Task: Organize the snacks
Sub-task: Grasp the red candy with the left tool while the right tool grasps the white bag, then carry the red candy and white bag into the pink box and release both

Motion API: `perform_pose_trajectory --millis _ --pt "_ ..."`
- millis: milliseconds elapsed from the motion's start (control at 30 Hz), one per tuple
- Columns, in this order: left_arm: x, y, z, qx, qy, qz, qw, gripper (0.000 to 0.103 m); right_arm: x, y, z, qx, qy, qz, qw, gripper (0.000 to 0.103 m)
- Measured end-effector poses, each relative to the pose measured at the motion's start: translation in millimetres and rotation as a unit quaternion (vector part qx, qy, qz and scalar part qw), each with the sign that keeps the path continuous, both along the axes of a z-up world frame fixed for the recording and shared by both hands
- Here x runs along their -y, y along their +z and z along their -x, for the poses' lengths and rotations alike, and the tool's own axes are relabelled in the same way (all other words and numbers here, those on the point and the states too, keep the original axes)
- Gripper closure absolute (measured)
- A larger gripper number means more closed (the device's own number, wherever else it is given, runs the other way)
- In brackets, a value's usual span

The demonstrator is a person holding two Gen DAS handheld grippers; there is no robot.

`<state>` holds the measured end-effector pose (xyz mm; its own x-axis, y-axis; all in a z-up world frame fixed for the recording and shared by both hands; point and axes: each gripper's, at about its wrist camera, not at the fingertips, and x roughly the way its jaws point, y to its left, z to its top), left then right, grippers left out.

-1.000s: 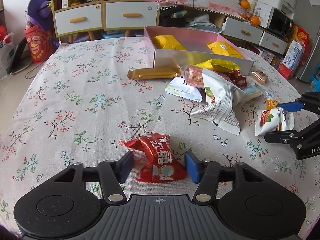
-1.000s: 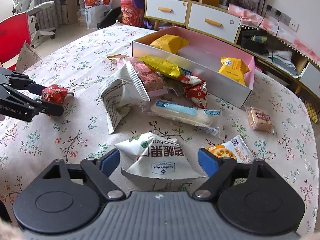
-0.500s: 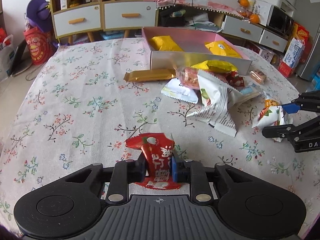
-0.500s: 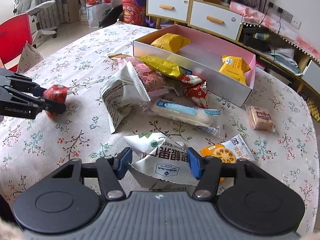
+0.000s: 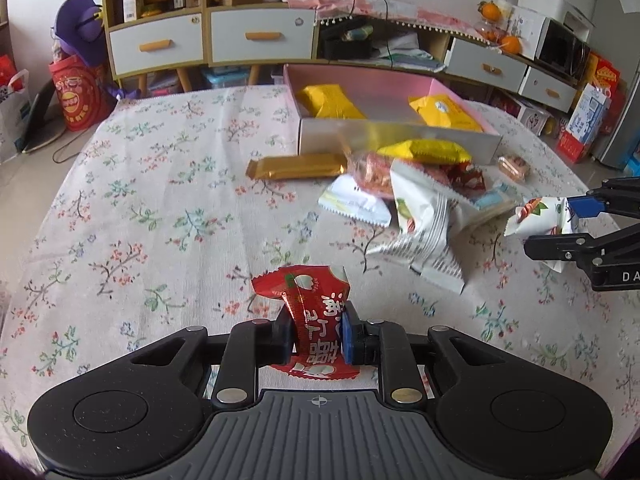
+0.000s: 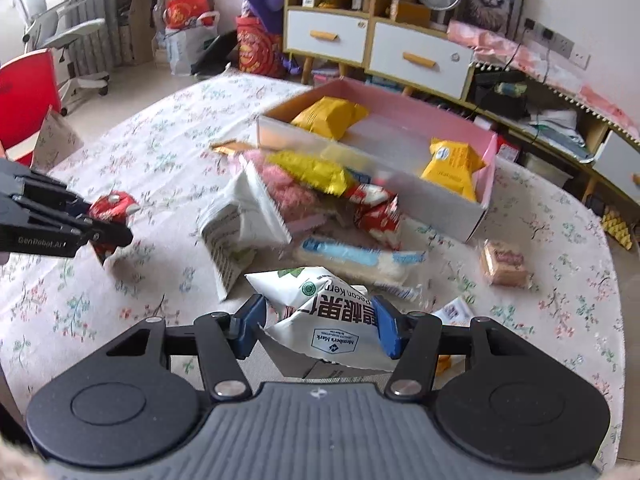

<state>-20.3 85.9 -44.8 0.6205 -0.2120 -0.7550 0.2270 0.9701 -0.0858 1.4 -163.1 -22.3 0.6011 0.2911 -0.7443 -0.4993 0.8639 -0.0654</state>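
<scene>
Jaws of the left gripper [image 5: 316,334] pinch a crinkled red foil packet [image 5: 310,312]; the right gripper [image 6: 318,326] clamps a puffy white pouch [image 6: 328,316].

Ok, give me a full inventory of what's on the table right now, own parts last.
pink box: one, pink inside, white front wall, far side of table.
yellow packets: two inside the box, one at each end.
yellow bag: one, on the pile against the box front.
gold bar: one, flat on the cloth left of the pile.
white striped bag: one, white and grey, front of the pile.
blue and white bar: one, flat before the pile.
small brown cake: one, clear wrap, alone right of the pile.
red packet: one, pinched in the left gripper.
white pecan bag: one, clamped in the right gripper.
tablecloth: one, floral, covers the table.
</scene>
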Motion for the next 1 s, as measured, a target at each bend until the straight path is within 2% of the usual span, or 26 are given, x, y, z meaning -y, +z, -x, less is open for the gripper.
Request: perform_pose_trajectory --millis 500,1000 --pt "22 33 -29 0.016 0.012 0.048 0.9986 0.083 -4 20 -22 0.019 -0.027 -0.038 0.999 0.049" --pt "45 39 -81 0.026 0.039 0.111 0.9927 0.083 18 20 -61 0.033 -0.087 -0.108 0.99 0.049"
